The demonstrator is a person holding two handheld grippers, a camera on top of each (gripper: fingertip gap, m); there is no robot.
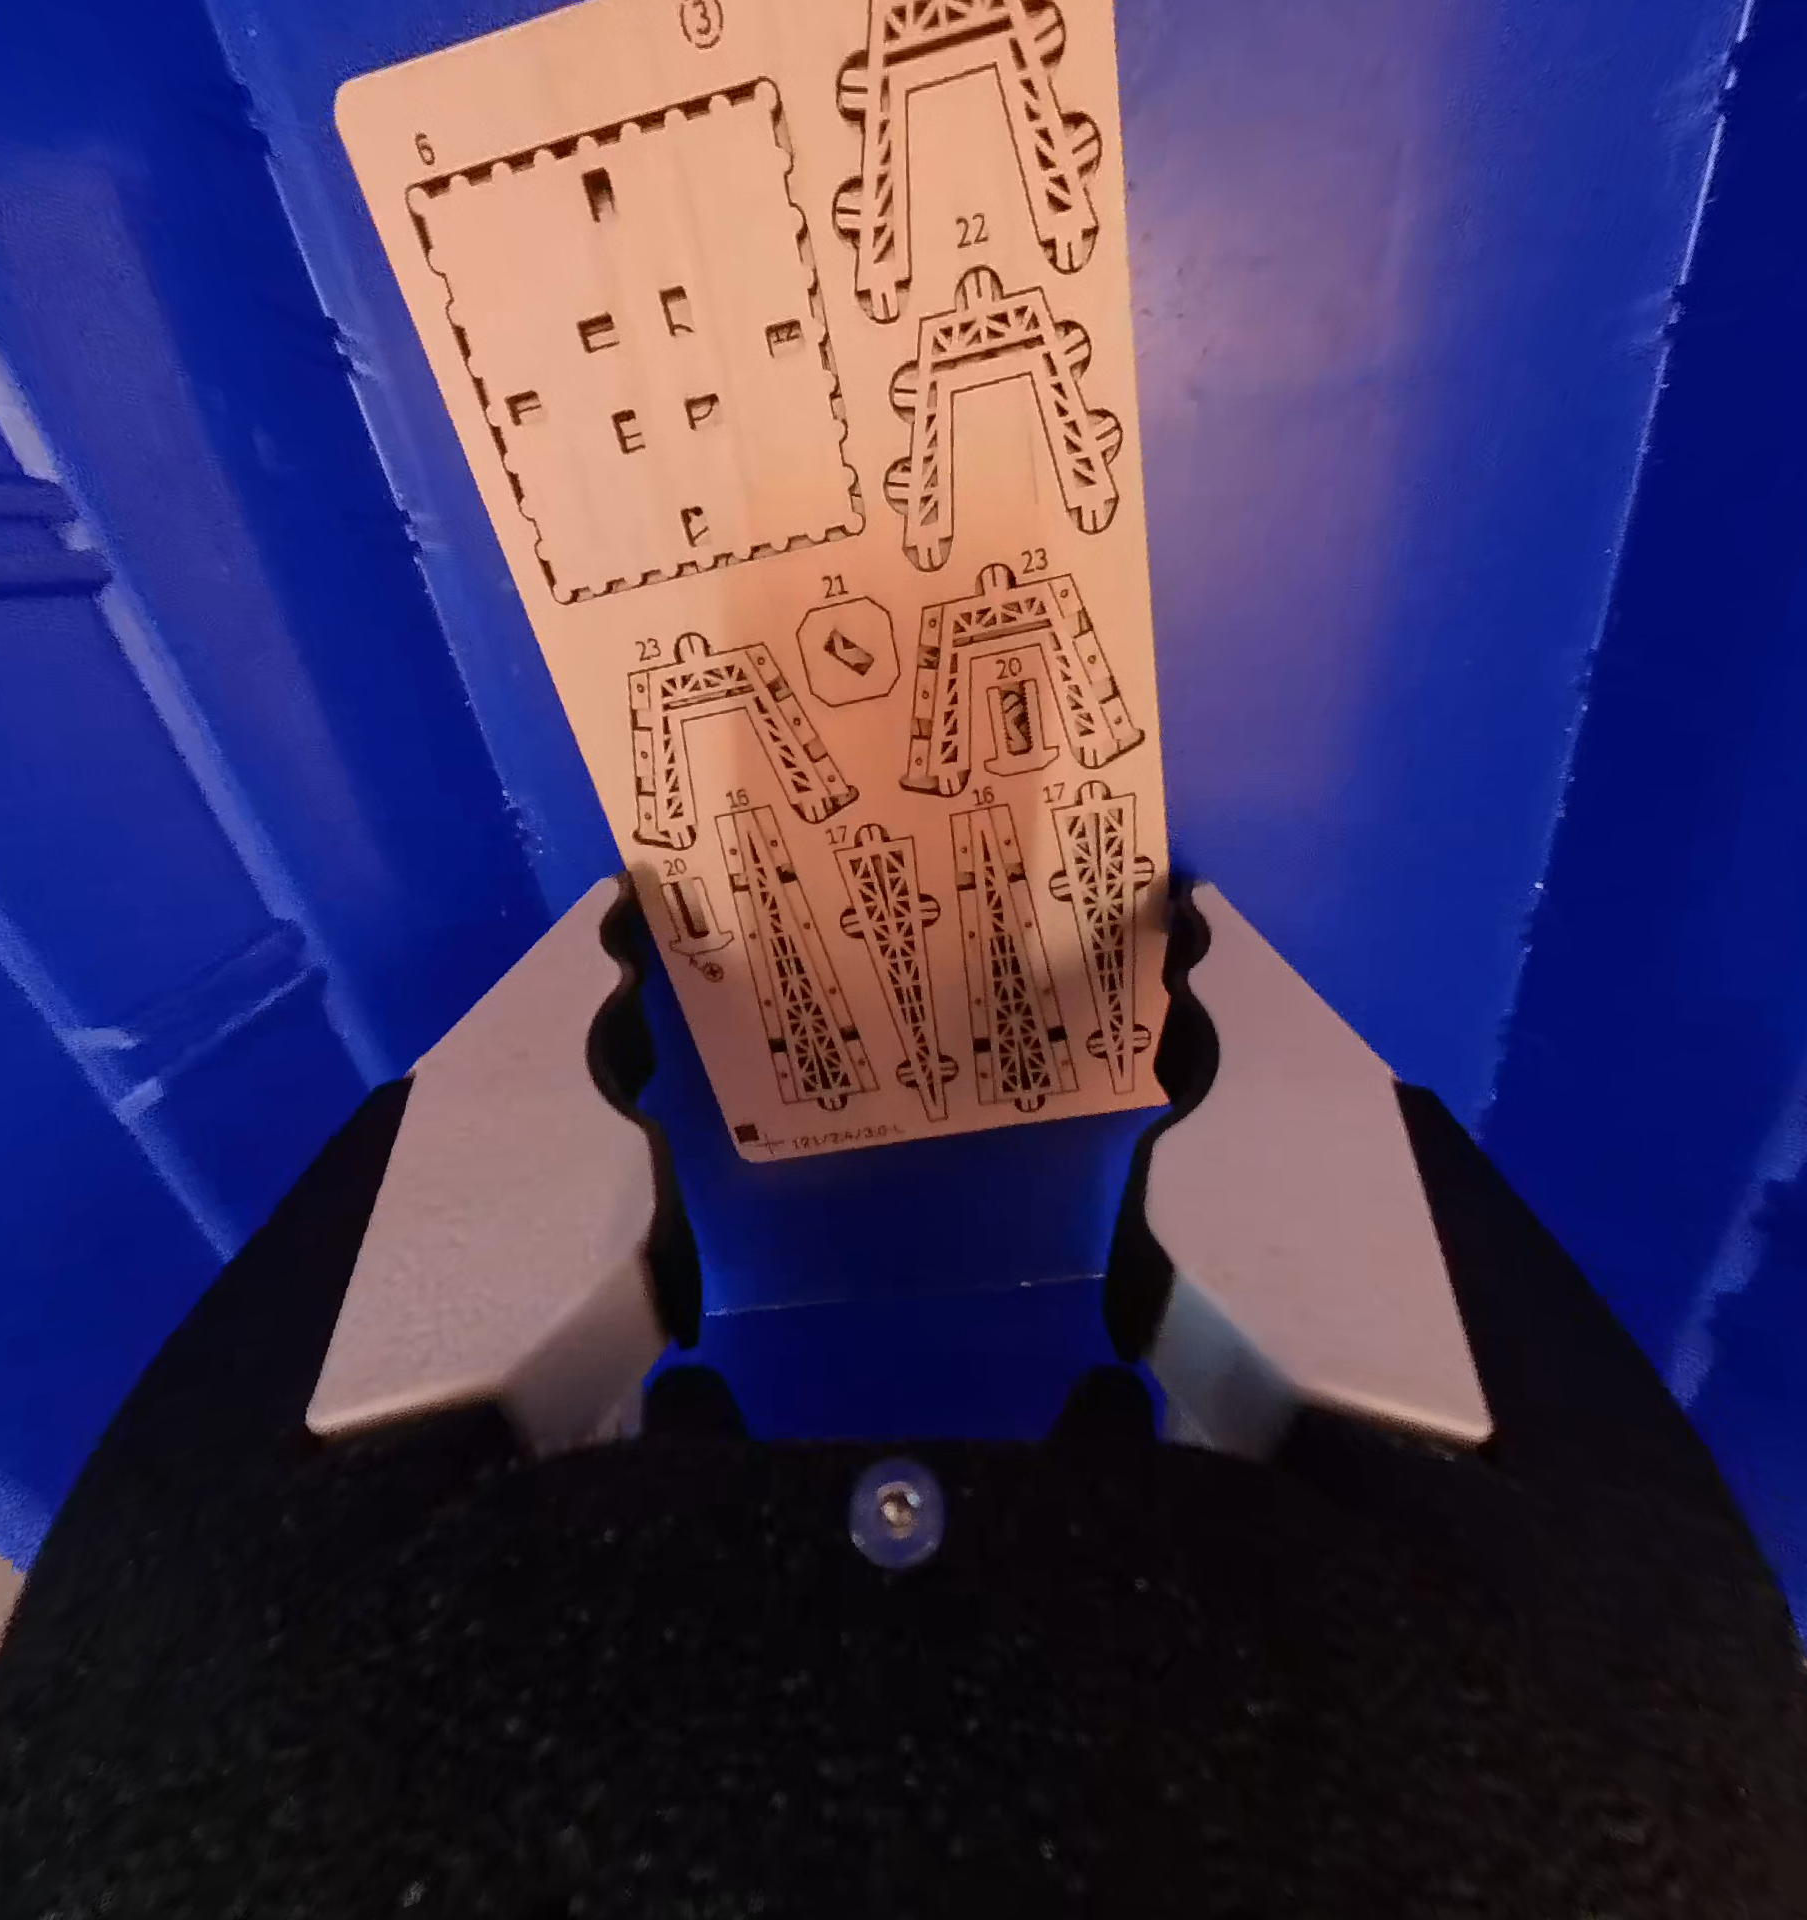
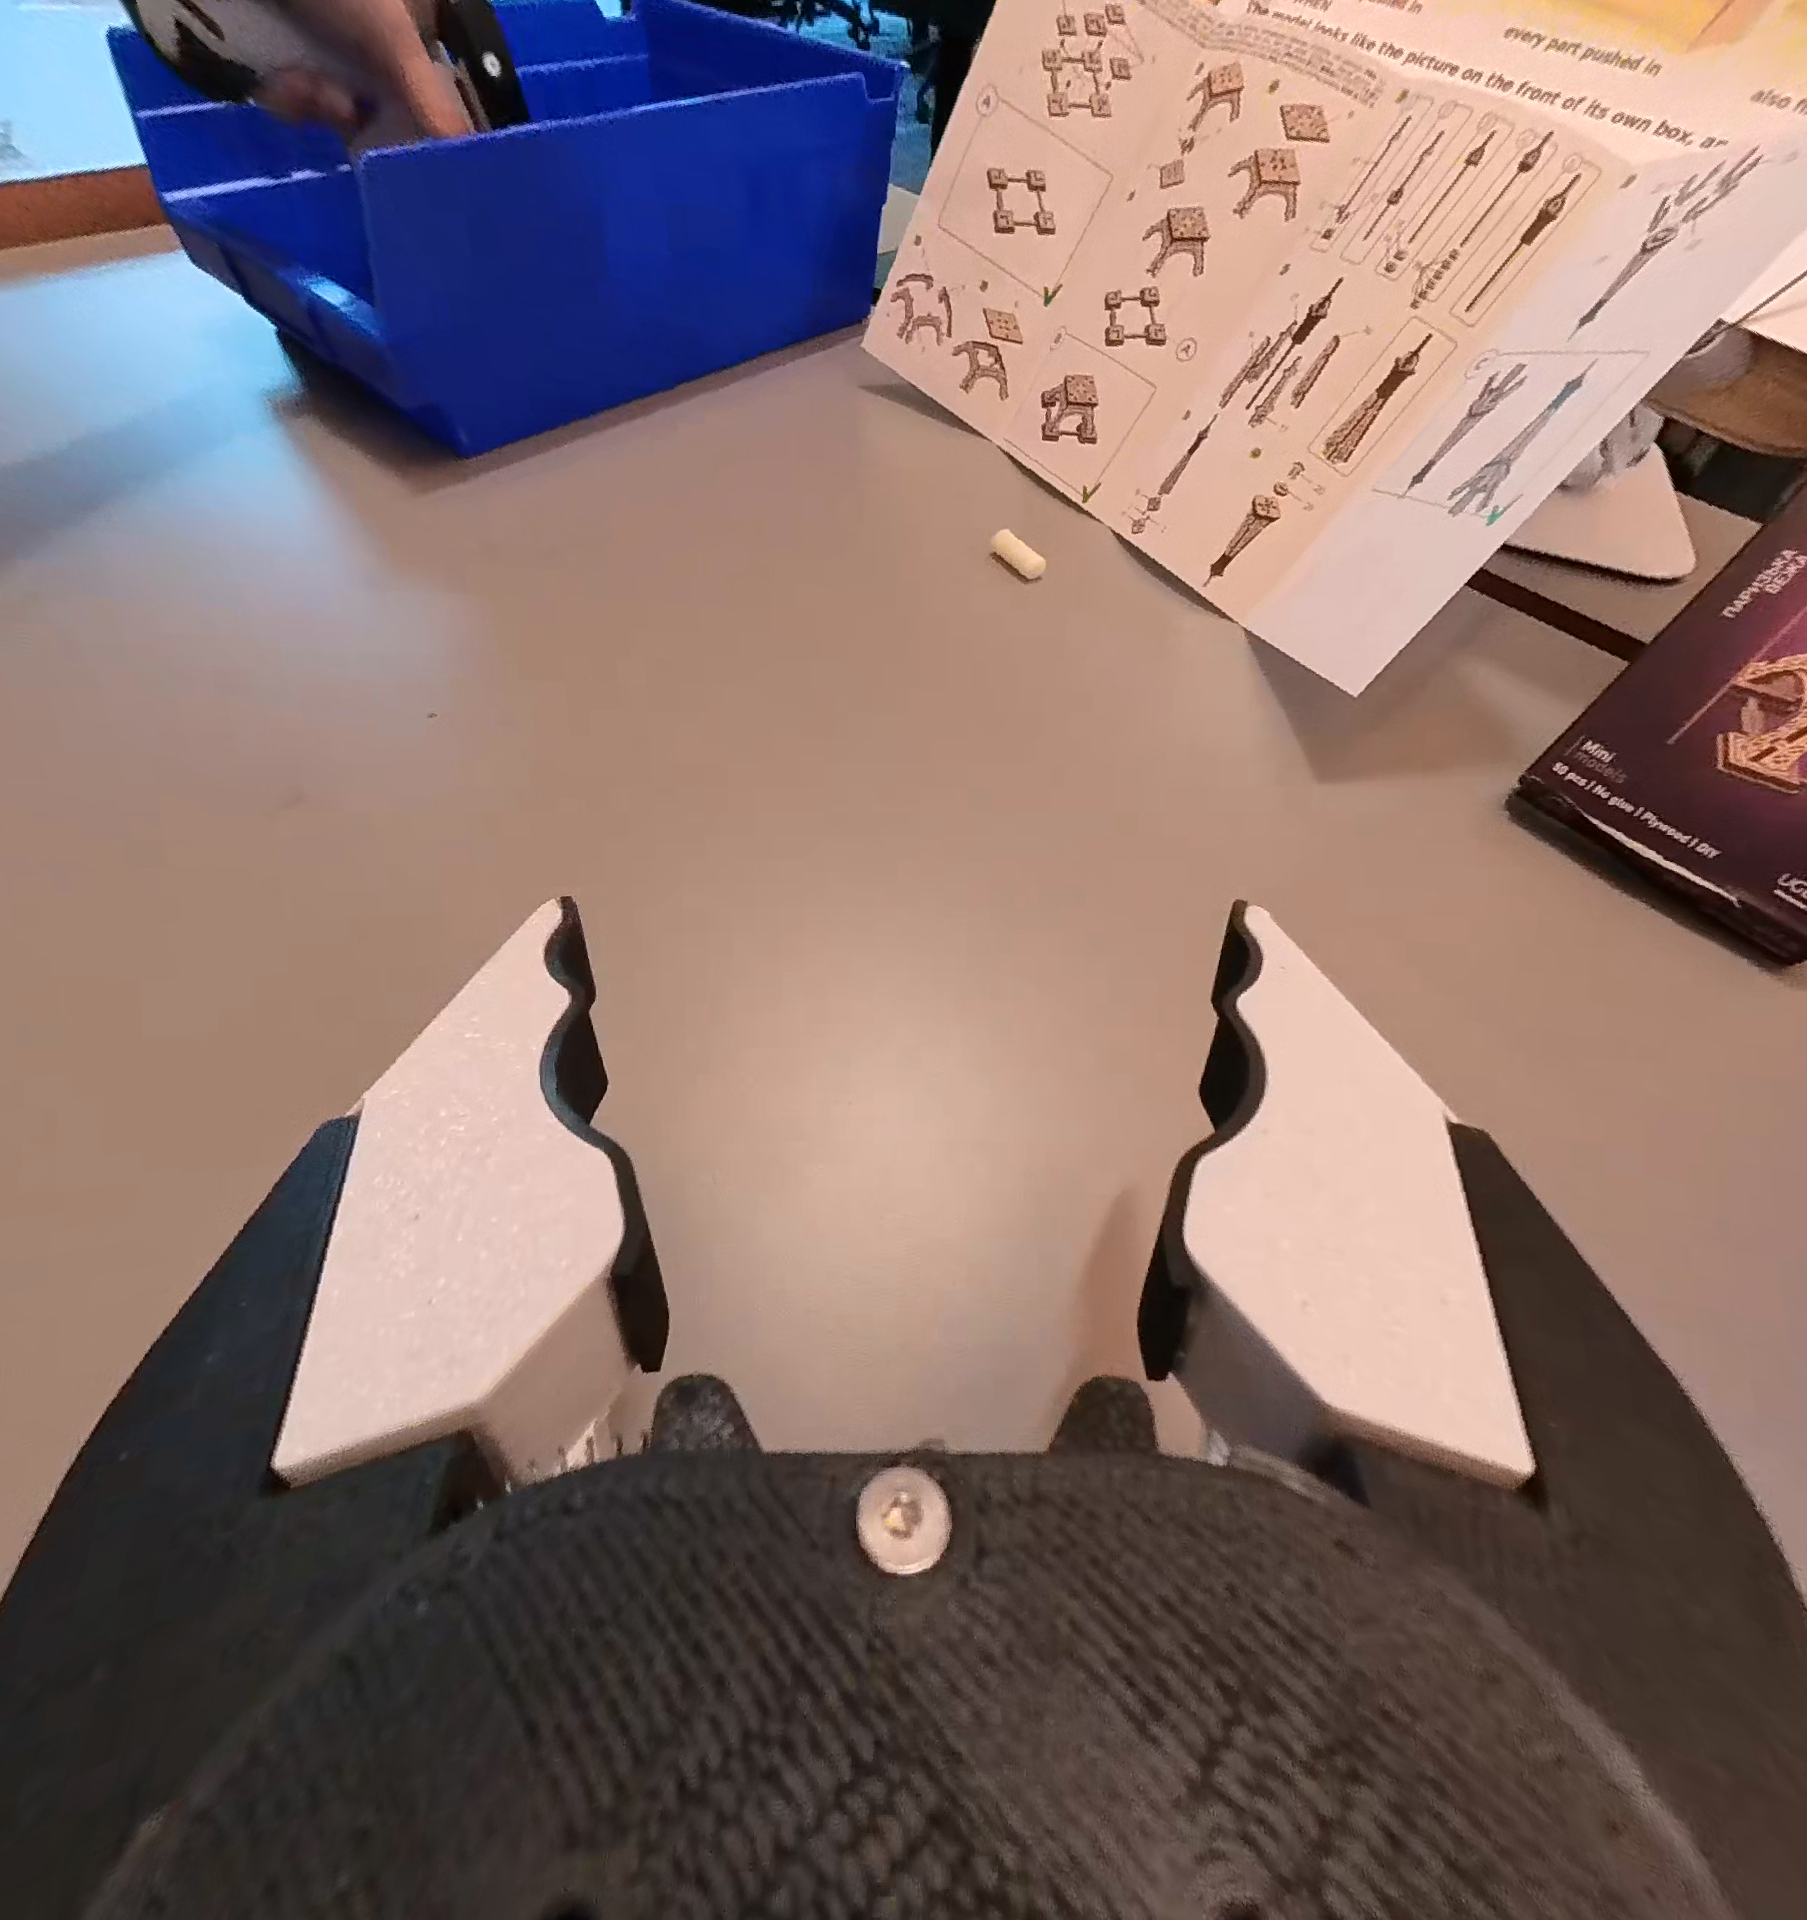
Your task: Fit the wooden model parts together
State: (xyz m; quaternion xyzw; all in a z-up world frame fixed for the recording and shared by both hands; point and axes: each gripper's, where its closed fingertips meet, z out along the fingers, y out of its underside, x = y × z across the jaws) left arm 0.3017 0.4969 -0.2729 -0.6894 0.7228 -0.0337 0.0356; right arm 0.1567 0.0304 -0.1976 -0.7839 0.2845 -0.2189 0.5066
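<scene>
A flat wooden sheet (image 1: 670, 416) of laser-cut tower parts, still held in their frame, lies inside a blue bin (image 1: 1398, 520). My left gripper (image 1: 899, 894) is down in the bin with its jaws wide apart. Its fingertips (image 1: 608, 935) sit at the two side edges of the sheet's near end, and I cannot tell whether they touch it. My right gripper (image 2: 899, 914) is open and empty, low over the grey table (image 2: 670, 779). The bin (image 2: 587, 260) shows at the far left in the right wrist view, with a person's hand (image 2: 400, 73) and the other gripper reaching into it, blurred.
A folded paper instruction sheet (image 2: 1294, 312) stands propped at the far right. A dark purple kit box (image 2: 1730, 748) lies at the right edge. A small white cylinder (image 2: 1018, 554) lies on the table in front of the instructions. The bin has ribbed walls close around the left gripper. My right gripper's tips are some 25 centimetres from the small white cylinder (image 2: 1018, 554).
</scene>
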